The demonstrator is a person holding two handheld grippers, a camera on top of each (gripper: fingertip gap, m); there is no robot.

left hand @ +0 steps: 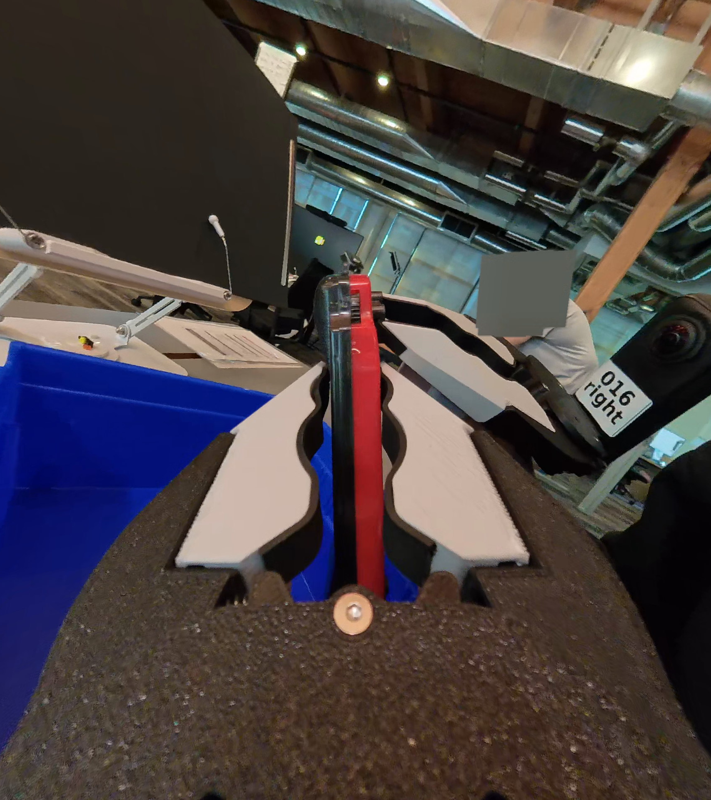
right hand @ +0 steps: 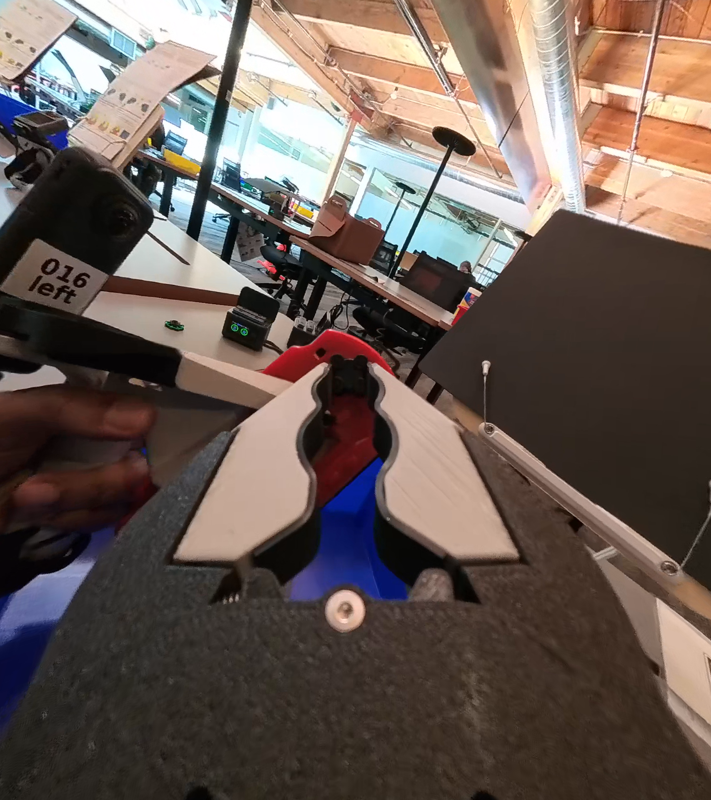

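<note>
My left gripper (left hand: 353, 372) is shut on a flat red-and-black tool (left hand: 360, 433), held upright and edge-on above a blue bin (left hand: 85, 433). My right gripper (right hand: 349, 374) is shut on a small black part (right hand: 348, 376) that sticks out of the tool's red body (right hand: 345, 459) near its top. In the left wrist view the right gripper (left hand: 382, 309) comes in from the right and meets the tool's top end. In the right wrist view a white finger (right hand: 224, 381) of the left gripper reaches the tool from the left. A hand (right hand: 42, 454) holds that gripper.
A black panel (left hand: 107, 130) with a white hinged bracket (left hand: 107, 264) stands just behind the bin; it also shows in the right wrist view (right hand: 605, 368). On the white table lie a small black charging case (right hand: 250, 320) and a green ring (right hand: 170, 323). A person in a grey shirt (left hand: 561, 346) sits beyond. The grippers are tip to tip, or close to it.
</note>
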